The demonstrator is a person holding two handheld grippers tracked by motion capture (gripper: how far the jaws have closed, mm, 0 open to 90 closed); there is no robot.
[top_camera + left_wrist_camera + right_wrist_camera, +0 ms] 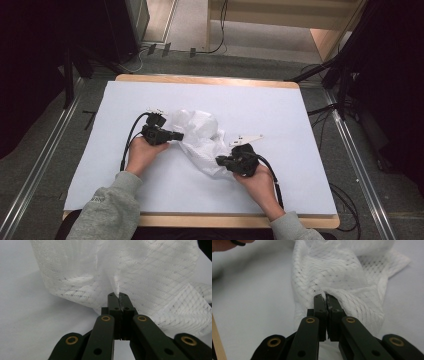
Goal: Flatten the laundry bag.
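A crumpled white mesh cloth [200,137] lies bunched in the middle of the white table cover [280,115]. My left gripper [180,135] meets the cloth's left side, its jaws pressed together on a fold of the mesh cloth [140,275], as the left gripper [118,295] view shows close up. At the cloth's lower right end, my right gripper [219,160] is shut on another fold. The right gripper [325,297] view has the mesh cloth [342,272] pinched between the tips and rising beyond them.
The wooden table edge [240,220] runs along the front and back of the cover. Dark stands and cables [345,75] flank the table on the floor. A hand [229,245] shows at the top left of the right gripper view.
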